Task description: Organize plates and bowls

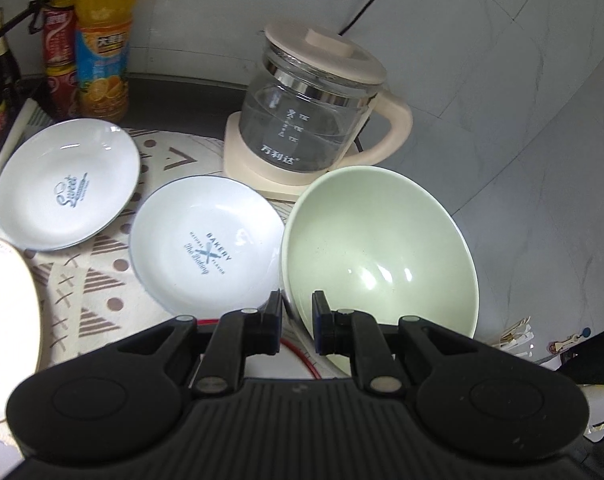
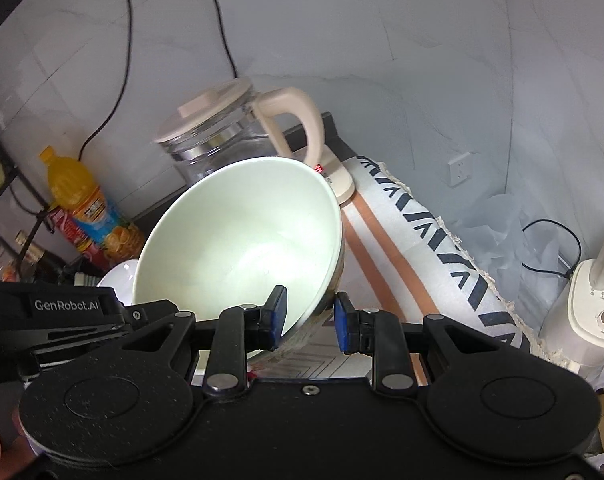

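A pale green bowl [image 1: 373, 256] hangs tilted above the patterned cloth, held by both grippers. My left gripper [image 1: 297, 320] is shut on the bowl's near left rim. In the right wrist view the same bowl [image 2: 238, 240] fills the middle, and my right gripper [image 2: 310, 320] is shut on its lower right wall. On the cloth lie two white plates with blue print, one reading "Sweet" [image 1: 68, 184] and one reading "Bakery" [image 1: 206, 244]. A gold-rimmed white plate [image 1: 2, 320] shows at the left edge.
A glass kettle with a cream lid and handle [image 1: 302, 120] stands on its base right behind the bowl. An orange juice bottle [image 1: 104, 48] and a red can [image 1: 60, 60] stand at the back left. The cloth [image 2: 421, 240] hangs over the table's right edge; a fan base [image 2: 589, 312] stands beyond.
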